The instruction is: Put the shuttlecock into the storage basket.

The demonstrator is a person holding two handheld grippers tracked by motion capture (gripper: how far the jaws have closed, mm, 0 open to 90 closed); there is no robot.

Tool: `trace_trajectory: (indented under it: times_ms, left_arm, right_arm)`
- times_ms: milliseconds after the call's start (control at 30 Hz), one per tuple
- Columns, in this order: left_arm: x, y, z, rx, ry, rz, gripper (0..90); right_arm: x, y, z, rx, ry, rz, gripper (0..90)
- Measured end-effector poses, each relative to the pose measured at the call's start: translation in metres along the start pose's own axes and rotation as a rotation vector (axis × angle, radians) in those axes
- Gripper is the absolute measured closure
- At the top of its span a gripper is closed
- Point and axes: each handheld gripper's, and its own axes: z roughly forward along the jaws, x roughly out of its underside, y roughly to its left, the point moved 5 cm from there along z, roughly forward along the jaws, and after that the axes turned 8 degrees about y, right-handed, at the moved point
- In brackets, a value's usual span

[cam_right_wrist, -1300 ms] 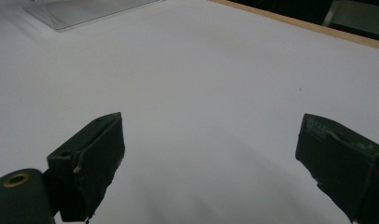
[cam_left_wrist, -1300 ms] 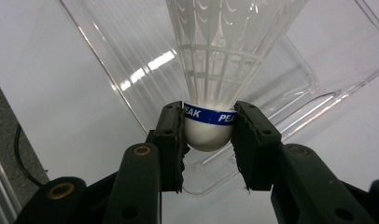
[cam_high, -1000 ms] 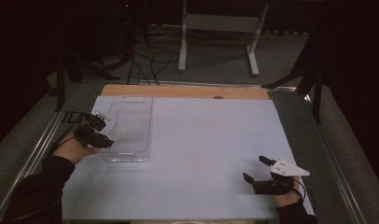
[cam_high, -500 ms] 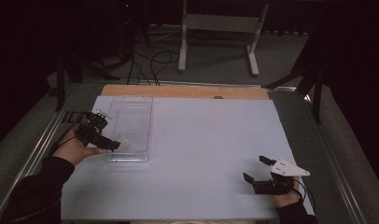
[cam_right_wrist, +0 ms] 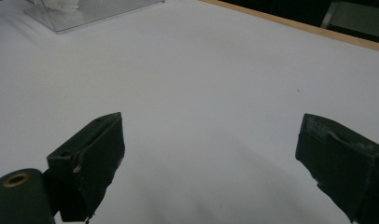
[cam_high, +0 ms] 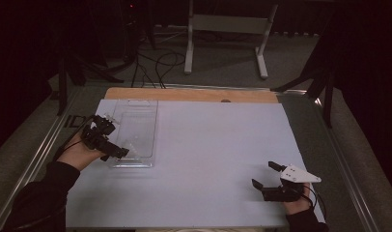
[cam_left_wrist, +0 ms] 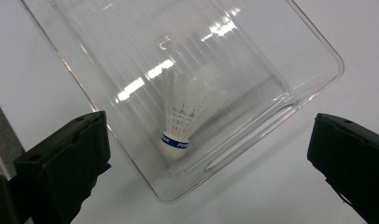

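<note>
At far left of the high view, a dark-sleeved forearm [cam_high: 37,193] entering from the bottom corner, hand [cam_high: 78,153] wrapped round the black left gripper [cam_high: 118,149]. Jaws spread wide, released, gripping nothing, poised at the near left corner of a clear rectangular plastic tray [cam_high: 135,104]. Seen along that gripper [cam_left_wrist: 211,154] in its own view: two black jaws well apart, one at each lower corner, the rounded corner of the transparent tray [cam_left_wrist: 313,37] between them and farther off. Inside the tray, near that corner, a white feathered shuttlecock with a blue band around its cork [cam_left_wrist: 183,116], cork end toward the corner, feathers fanning away; resting on the tray floor, touched by neither jaw.

Under everything, a white sheet covering the tabletop [cam_high: 208,145], with a strip of bare light wood [cam_high: 184,94] along the far edge and metal rails down both sides. Tray lying lengthwise on the sheet's left part, running from the far edge toward the person.

At right, well apart from the tray, the black right gripper [cam_high: 264,176] held low over the sheet by a hand [cam_high: 296,203], a grey three-cornered plate [cam_high: 300,174] on top. Jaws likewise parted, released, empty. In its own view, right gripper [cam_right_wrist: 208,154] over plain white sheet [cam_right_wrist: 215,84], the tray's end [cam_right_wrist: 85,11] at upper left, the wooden edge [cam_right_wrist: 295,25] slanting across the upper right.
</note>
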Motion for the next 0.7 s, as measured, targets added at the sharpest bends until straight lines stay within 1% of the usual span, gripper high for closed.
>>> trace_trajectory:
  times_ms: [33, 67, 100, 267, 300, 367, 433, 533, 567, 600, 667, 700]
  left_arm:
    - [-0.001, -0.001, -0.001, -0.005, -0.019, 0.017, 0.0]
    - [-0.001, -0.001, -0.001, -0.005, -0.019, 0.017, 0.0]
    - [-0.002, 0.0, -0.001, -0.008, -0.032, 0.034, 0.0]
    - [-0.004, 0.001, 0.0, -0.006, -0.03, 0.04, 0.0]
    - [-0.006, 0.001, -0.001, -0.021, -0.036, 0.043, 0.0]
    - [-0.007, 0.0, -0.002, -0.013, -0.044, 0.047, 0.0]
    - [-0.008, -0.001, -0.003, -0.016, -0.045, 0.053, 0.0]
    - [-0.008, -0.001, -0.004, -0.011, -0.048, 0.053, 0.0]
    - [-0.009, -0.001, -0.006, -0.015, -0.056, 0.053, 0.0]
    - [-0.01, -0.001, -0.008, -0.007, -0.065, 0.048, 0.0]
    - [-0.011, -0.001, -0.009, -0.009, -0.07, 0.044, 0.0]
    - [-0.012, -0.001, -0.011, -0.003, -0.075, 0.041, 0.0]
  right_arm:
    - [0.0, 0.0, 0.0, -0.001, 0.001, 0.001, 8.3]
    - [0.0, 0.0, 0.0, -0.001, 0.001, 0.001, 8.3]
    - [0.001, 0.0, 0.0, -0.001, 0.001, 0.006, 8.3]
    - [0.002, -0.001, 0.0, 0.0, 0.001, 0.006, 8.3]
    - [0.002, -0.001, -0.001, -0.002, 0.001, 0.009, 8.3]
    - [0.003, -0.001, -0.001, -0.002, 0.002, 0.01, 8.3]
    - [0.002, -0.001, -0.002, 0.0, 0.0, 0.011, 8.3]
    - [0.002, -0.001, -0.001, -0.001, 0.0, 0.011, 8.3]
    - [0.002, -0.001, -0.001, -0.001, 0.001, 0.012, 8.3]
    - [0.002, -0.001, -0.001, 0.0, 0.002, 0.008, 8.3]
    - [0.002, -0.001, -0.001, 0.002, 0.001, 0.009, 8.3]
    - [0.002, -0.001, -0.001, 0.002, 0.0, 0.009, 8.3]
